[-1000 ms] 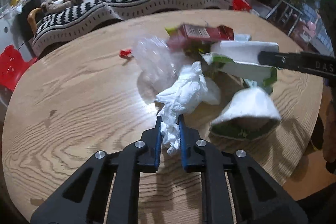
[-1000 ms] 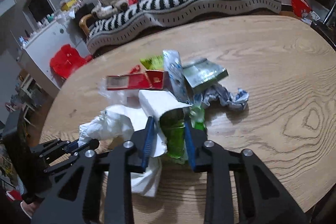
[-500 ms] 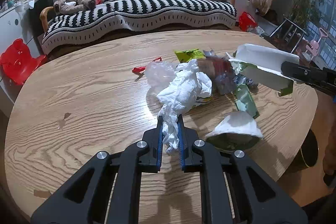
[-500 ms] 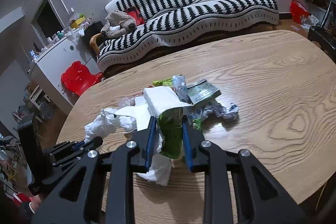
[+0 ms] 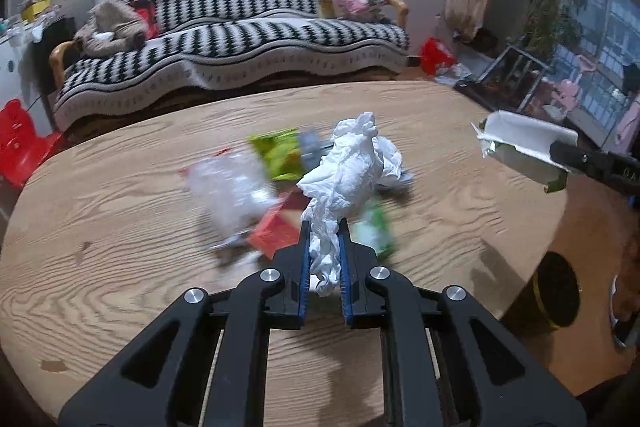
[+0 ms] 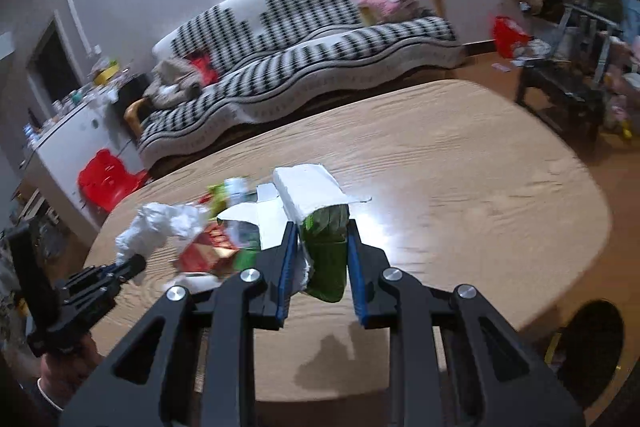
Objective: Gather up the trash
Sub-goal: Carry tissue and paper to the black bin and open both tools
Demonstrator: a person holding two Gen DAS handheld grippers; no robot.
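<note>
My left gripper [image 5: 324,227] is shut on a crumpled white tissue [image 5: 352,167], lifted above the wooden table [image 5: 120,267]. My right gripper [image 6: 322,227] is shut on a flattened green-and-white carton [image 6: 320,223]; in the left wrist view that carton [image 5: 520,151] hangs in the air at the right. A blurred pile of wrappers [image 5: 260,195] lies on the table: a clear plastic bag, a green packet, a red box. In the right wrist view the left gripper [image 6: 134,263] and its tissue [image 6: 156,227] show at the left, beside the pile [image 6: 212,247].
A dark round bin [image 5: 558,291] stands on the floor past the table's right edge; the bin [image 6: 592,339] also shows at lower right in the right wrist view. A striped sofa [image 5: 240,39] stands behind the table. Red stool [image 5: 20,143] at left.
Both grippers have risen off the table and drawn back with the tissue and the carton still in them. The carton has swung right, away from the pile. The bin has come into view.
</note>
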